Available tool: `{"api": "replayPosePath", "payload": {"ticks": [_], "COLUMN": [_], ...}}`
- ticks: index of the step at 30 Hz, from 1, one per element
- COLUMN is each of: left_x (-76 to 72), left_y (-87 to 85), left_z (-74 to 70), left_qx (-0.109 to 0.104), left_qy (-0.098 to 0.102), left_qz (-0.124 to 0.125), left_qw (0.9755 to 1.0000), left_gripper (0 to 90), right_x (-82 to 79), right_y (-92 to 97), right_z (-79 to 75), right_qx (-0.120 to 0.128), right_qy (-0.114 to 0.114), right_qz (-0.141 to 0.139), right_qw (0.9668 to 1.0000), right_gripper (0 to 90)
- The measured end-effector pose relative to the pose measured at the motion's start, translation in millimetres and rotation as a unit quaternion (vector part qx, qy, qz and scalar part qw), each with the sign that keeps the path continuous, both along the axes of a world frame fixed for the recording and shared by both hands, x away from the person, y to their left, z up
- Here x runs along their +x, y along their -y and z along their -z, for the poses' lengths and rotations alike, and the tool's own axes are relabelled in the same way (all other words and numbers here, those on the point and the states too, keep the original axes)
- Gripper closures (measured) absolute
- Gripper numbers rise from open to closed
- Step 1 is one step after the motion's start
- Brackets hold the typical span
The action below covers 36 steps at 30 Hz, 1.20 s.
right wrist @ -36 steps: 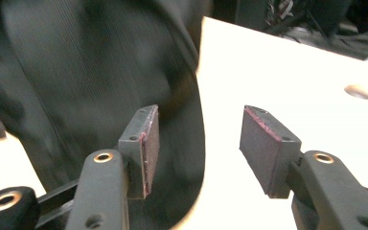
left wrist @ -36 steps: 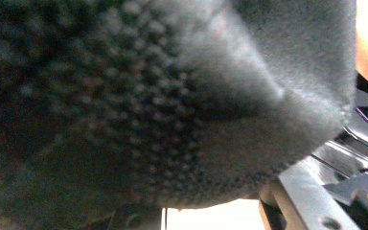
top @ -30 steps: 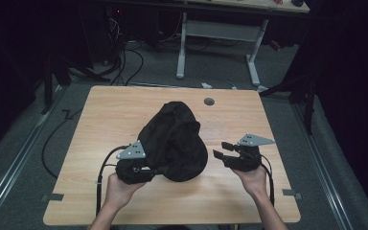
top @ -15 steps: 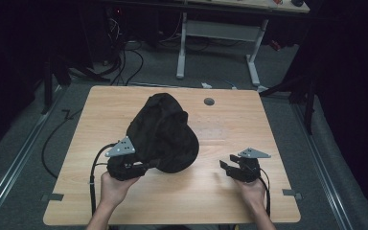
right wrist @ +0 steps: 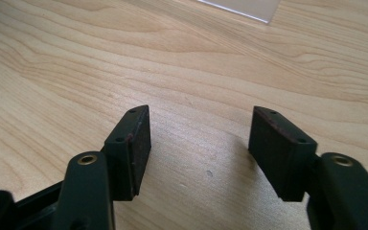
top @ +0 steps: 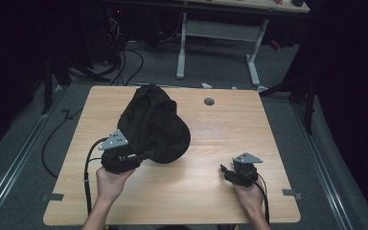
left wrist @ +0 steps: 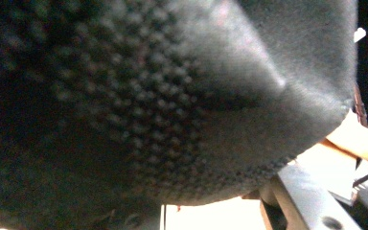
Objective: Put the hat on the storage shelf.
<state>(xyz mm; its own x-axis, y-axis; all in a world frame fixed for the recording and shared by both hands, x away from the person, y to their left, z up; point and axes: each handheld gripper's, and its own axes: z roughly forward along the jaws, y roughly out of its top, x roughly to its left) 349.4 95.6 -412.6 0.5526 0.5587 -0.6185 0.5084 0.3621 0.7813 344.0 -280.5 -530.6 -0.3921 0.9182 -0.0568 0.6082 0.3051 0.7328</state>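
High view first: your left tool (top: 141, 154) sits at lower left of the frame, clamped on the lower edge of the black cloth (top: 154, 123), which bulges up over the middle-left of the bench (top: 230, 129) like a lifted sack. Your right tool (top: 227, 171) is down at lower right, low over the bare wood and well apart from the cloth. Its jaws have just been opening, with nothing between them.

Left tool view: the cloth (left wrist: 163, 96) crowds right up against the camera, its knitted weave blurred, a fold running to the right edge. The jaws themselves are buried under it, pinched tight on the fabric.

Right tool view: both pads (right wrist: 141, 143) stand wide over the bench (right wrist: 76, 57), empty between them.

My read: you're mid-handling, one side held up, the other hand freed for a fresh grip. Next, you'd want to swing that open right tool toward the cloth's near right edge, get both pads either side of one layer, then close.
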Motion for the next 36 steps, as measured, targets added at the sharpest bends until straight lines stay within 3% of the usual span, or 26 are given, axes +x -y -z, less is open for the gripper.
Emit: {"api": "replayPosePath", "payload": {"ticks": [6,12,25,36], "left_x": [8.7,18.1,33.2,52.5], "left_y": [-4.2,-6.6,-11.6,-14.1], "left_z": [-4.6,-8.4,-12.9,-23.4], "left_qx": [0.005,-0.001,0.011,0.03], "left_qy": [0.001,-0.005,-0.004,-0.006], "left_qz": [-0.023,-0.036,-0.061,-0.097], "left_qw": [0.9997,0.9993,0.998,0.9948], "left_gripper": [70.3,70.2,70.0,69.9], "right_x": [2.5,2.4,2.2,2.0], "right_y": [3.3,3.3,3.1,3.0], "right_z": [0.3,0.4,0.4,0.4], "right_qx": [0.016,0.015,0.015,0.015], "right_qy": [-0.013,-0.013,-0.013,-0.013], "right_qz": [0.009,0.007,0.008,0.007], "right_qw": [0.9997,0.9998,0.9998,0.9998], "right_gripper": [35.4,35.2,34.9,34.6]}}
